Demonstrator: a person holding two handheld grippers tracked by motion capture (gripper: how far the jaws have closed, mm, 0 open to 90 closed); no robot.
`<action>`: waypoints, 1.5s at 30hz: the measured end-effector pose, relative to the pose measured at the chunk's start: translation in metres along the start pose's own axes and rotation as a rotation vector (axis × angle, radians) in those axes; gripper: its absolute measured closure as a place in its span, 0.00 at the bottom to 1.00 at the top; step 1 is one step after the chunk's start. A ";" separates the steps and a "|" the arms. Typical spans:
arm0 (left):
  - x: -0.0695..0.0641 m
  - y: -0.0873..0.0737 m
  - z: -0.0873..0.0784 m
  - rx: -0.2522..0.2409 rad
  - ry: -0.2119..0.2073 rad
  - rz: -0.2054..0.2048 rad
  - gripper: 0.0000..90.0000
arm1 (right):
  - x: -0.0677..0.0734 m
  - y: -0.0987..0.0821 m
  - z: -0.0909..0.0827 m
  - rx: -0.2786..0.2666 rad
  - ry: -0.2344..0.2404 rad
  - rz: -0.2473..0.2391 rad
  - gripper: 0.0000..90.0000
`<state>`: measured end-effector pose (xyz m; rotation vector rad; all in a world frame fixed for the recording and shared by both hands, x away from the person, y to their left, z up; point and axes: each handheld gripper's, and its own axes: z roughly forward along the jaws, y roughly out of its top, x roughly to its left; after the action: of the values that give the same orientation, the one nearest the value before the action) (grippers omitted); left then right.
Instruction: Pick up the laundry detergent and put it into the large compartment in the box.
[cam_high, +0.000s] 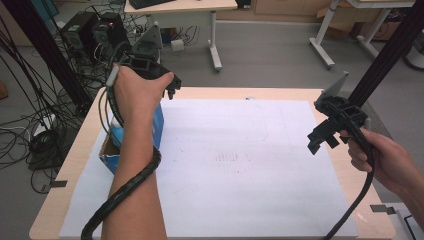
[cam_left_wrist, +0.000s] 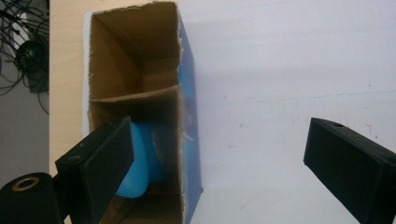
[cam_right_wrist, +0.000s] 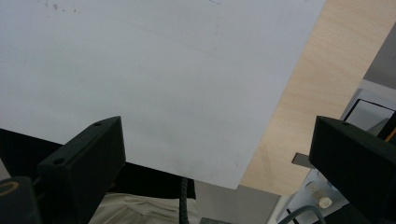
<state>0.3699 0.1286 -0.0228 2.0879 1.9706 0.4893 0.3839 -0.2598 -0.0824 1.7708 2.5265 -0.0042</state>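
Left gripper (cam_left_wrist: 215, 154) hangs over the left side of the tabletop (cam_high: 210, 93), jaws spread wide with nothing between them. In the left gripper view it looks straight down into an open cardboard box (cam_left_wrist: 140, 60), blue on the outside and plain brown within. One jaw stands over the box mouth, the other well out over the white paper sheet (cam_high: 240, 170).

The box stands near the left edge of the sheet, close to the tabletop's left border. A cardboard divider splits its inside into two compartments. The farther compartment appears empty; the nearer one holds a blue rounded object (cam_left_wrist: 137, 163), partly covered by the jaw, its exact kind not discernible.

Right gripper (cam_high: 327, 132) is held above the right edge of the sheet, jaws likewise wide apart and holding nothing, well apart from the box.

Handling judgement: the box is thin card with a torn top rim, so likely light and easily crushed or tipped. A hold across the two long walls near the divider should give the stiffest purchase. The blue object looks smooth and curved, probably slippery; it sits tight against the walls, leaving little room for a jaw beside it.

Count: one box, two compartments, one blue object, one paper sheet, two grippers.
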 end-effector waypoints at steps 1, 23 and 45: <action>-0.001 0.001 0.000 0.002 -0.001 0.006 0.10 | 0.000 0.000 0.000 0.002 0.001 0.000 0.04; -0.025 0.021 0.018 0.038 -0.015 0.074 0.10 | -0.005 0.008 0.006 0.009 0.015 0.008 0.04; -0.025 0.022 0.022 0.056 -0.013 0.086 0.10 | 0.000 0.010 0.006 0.008 0.006 -0.004 0.04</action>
<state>0.3974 0.1035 -0.0363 2.2116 1.9154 0.4398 0.3933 -0.2568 -0.0884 1.7711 2.5374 -0.0088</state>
